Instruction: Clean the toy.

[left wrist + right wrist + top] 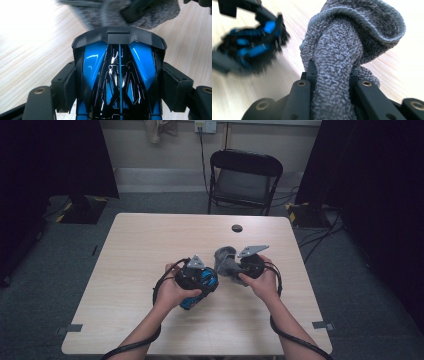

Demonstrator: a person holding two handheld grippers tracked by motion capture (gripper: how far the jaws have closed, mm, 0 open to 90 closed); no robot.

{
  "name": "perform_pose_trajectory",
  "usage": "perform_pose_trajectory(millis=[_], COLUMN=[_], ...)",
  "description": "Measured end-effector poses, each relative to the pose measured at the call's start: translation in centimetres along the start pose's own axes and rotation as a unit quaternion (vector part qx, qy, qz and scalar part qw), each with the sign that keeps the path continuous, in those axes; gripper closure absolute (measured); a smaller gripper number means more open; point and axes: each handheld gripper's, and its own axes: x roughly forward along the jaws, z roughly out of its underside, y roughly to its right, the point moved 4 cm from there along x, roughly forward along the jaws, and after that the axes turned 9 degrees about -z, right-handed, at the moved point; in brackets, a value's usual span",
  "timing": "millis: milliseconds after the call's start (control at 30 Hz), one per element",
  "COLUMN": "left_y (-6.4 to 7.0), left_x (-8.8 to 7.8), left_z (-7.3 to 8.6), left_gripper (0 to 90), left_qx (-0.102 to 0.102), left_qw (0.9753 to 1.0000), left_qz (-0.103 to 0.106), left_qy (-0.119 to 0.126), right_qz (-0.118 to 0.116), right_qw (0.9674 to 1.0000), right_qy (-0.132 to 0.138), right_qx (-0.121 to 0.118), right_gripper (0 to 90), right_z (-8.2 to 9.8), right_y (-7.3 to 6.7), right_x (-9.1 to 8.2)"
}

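Observation:
A glossy blue and black plastic object, shaped like a toy car body, sits between the jaws of my left gripper just above the table. In the left gripper view the pads press on both flanks of the object, so my left gripper is shut on it. My right gripper is shut on a grey fuzzy cloth, bunched and hanging close to the right of the object. In the right gripper view the cloth rises from the closed jaws of that gripper, with the blurred blue object at upper left.
The light wooden table has a round cable hole near its far edge. A black folding chair stands behind it. Tape marks lie near the front corners. Dark curtains close in both sides.

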Motion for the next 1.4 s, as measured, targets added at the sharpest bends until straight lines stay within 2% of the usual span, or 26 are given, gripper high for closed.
perform_pose_trajectory(millis=[100, 233, 300, 400, 667, 933, 1000, 1133, 1200, 1233, 1267, 1400], left_y=[0.2, -0.1, -0.6, -0.8, -2.1, -2.9, -3.0, -2.7, -1.9, -1.9, -1.3, -0.4], left_x=[0.3, 0.7, 1.0, 1.0, 0.7, 0.6, 0.4, 0.1, -0.3, -0.3, -0.5, -0.6], left_z=[0.1, 0.4, 0.6, 0.7, 0.6, 0.5, 0.5, 0.3, 0.1, 0.1, -0.1, -0.4], left_gripper=[25.6, 25.5, 25.5, 25.6, 25.6, 25.6, 25.6, 25.6, 25.6, 25.5, 25.5, 25.6], left_qx=[-0.001, 0.008, -0.003, -0.005, -0.011, -0.024, -0.021, -0.012, -0.005, -0.005, 0.001, 0.007], left_qw=[1.0000, 0.9997, 0.9996, 0.9996, 0.9987, 0.9980, 0.9980, 0.9983, 0.9989, 0.9989, 0.9992, 0.9996], left_qz=[0.001, -0.017, -0.020, -0.025, -0.047, -0.057, -0.058, -0.055, -0.046, -0.046, -0.041, -0.028], left_qy=[-0.003, -0.015, -0.017, -0.015, -0.018, -0.013, -0.014, -0.013, -0.008, -0.008, -0.004, 0.000], right_qz=[-0.004, -0.017, -0.023, -0.025, -0.035, -0.049, -0.051, -0.032, -0.021, -0.021, -0.005, 0.007], right_qw=[1.0000, 0.9998, 0.9995, 0.9994, 0.9989, 0.9980, 0.9978, 0.9989, 0.9995, 0.9995, 0.9998, 1.0000], right_qy=[-0.002, -0.002, -0.006, -0.007, -0.016, -0.014, -0.015, -0.014, -0.012, -0.012, -0.013, -0.003], right_qx=[-0.004, -0.010, -0.020, -0.024, -0.029, -0.038, -0.040, -0.032, -0.021, -0.021, -0.014, -0.003], right_gripper=[74.0, 74.0, 74.0, 73.9, 74.0, 74.0, 74.0, 73.9, 73.9, 73.9, 73.9, 73.9], right_z=[-0.4, -0.9, -1.1, -1.2, -0.5, 0.3, 0.5, 0.9, 1.0, 1.0, 0.9, 0.3], right_y=[-0.4, -1.2, -1.8, -2.1, -2.3, -3.1, -3.2, -2.5, -1.6, -1.6, -0.7, 0.3], right_x=[0.6, 1.3, 1.6, 1.6, 1.3, 0.6, 0.4, -0.3, -0.7, -0.7, -1.1, -1.7])
